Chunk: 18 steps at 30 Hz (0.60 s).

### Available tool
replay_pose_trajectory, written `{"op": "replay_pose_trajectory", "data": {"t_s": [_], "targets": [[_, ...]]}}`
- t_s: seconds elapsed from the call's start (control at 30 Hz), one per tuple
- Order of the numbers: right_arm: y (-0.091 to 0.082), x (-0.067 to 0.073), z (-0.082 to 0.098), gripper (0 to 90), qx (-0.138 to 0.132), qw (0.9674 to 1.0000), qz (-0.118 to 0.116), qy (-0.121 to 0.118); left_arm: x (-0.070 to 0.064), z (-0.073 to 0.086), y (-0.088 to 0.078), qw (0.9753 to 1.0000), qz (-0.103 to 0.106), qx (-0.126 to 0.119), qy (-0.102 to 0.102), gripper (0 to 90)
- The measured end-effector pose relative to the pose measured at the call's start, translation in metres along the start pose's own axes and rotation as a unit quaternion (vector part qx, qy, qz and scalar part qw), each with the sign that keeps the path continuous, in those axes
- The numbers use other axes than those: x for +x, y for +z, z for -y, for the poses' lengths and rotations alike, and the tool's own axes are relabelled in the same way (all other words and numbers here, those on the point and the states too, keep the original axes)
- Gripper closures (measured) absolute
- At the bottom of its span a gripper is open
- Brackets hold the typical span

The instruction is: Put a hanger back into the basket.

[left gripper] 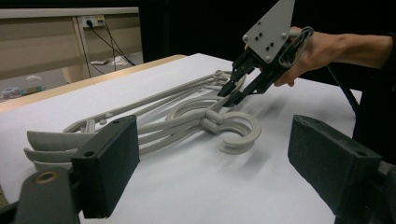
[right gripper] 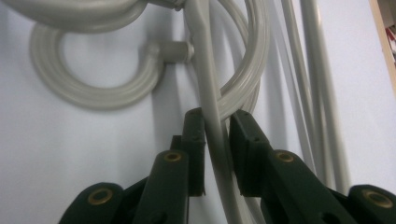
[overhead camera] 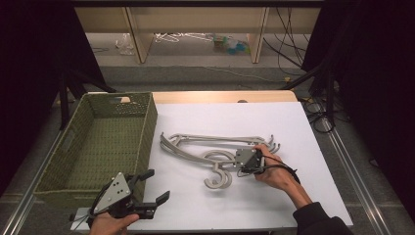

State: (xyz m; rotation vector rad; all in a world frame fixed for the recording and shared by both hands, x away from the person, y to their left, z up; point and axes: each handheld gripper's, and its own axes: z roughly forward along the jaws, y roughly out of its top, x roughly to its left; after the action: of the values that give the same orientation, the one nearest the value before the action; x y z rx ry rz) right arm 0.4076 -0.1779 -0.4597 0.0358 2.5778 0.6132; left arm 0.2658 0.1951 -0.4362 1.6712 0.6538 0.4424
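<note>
Tabletop (overhead camera: pixel 293 196) with white cover, wood edge visible at the far side. Green woven basket (overhead camera: pixel 105 142) sits on its left part, long side running away from the person, its right wall just beside the hangers.

Pile of grey plastic hangers (overhead camera: pixel 205 147) lies flat on the white cover, middle of the tabletop, right of the basket; hooks (overhead camera: pixel 218 176) curl toward the person, arms stretch left to right behind them. In the left gripper view the hangers (left gripper: pixel 154 116) are stacked, shoulder ends fanned at the near left, hooks (left gripper: pixel 238 133) at the right.

Right hand-held gripper (overhead camera: pixel 246 161) is down on the pile, just right of the hooks, held by the right hand (overhead camera: pixel 274 171). Right gripper view: the two black jaws sit either side of one hanger arm (right gripper: pixel 212 121), narrow gap, the arm running up between them; pads look pressed on it, one hook (right gripper: pixel 98 74) lying at upper left. Left gripper view shows this gripper (left gripper: pixel 233 95) tipped down, tips at the hanger necks.

Left hand-held gripper (overhead camera: pixel 149 188) rests near the front left corner of the tabletop, just right of the basket's near corner, in the left hand (overhead camera: pixel 110 225). Jaws wide apart, nothing between them, well apart from the hangers.
</note>
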Motion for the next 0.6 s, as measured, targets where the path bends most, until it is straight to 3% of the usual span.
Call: {"op": "replay_pose_trajectory", "data": {"t_s": [0.13, 0.37, 0.4, 0.53, 0.6], "targets": [[-0.007, -0.002, -0.001, 78.3, -0.012, 0.9999, -0.003, -0.005, 0.0, 0.0, 0.0, 1.0, 0.0, 0.002, 0.003, 16.4], [-0.01, -0.001, -0.002, 79.4, -0.007, 0.9997, -0.018, -0.012, 0.0, 0.0, 0.0, 1.0, 0.001, 0.002, 0.005, 16.4], [-0.012, -0.003, -0.002, 79.6, -0.007, 0.9997, -0.008, -0.021, 0.0, 0.001, 0.002, 1.0, 0.004, -0.004, 0.003, 16.4], [-0.02, -0.006, -0.005, 80.5, -0.018, 0.999, -0.004, -0.042, 0.0, 0.0, 0.001, 1.0, 0.003, -0.002, 0.009, 16.5], [-0.026, -0.009, -0.008, 81.3, -0.019, 0.998, 0.01, -0.06, -0.002, 0.0, 0.001, 1.0, -0.004, 0.003, -0.001, 16.6]]}}
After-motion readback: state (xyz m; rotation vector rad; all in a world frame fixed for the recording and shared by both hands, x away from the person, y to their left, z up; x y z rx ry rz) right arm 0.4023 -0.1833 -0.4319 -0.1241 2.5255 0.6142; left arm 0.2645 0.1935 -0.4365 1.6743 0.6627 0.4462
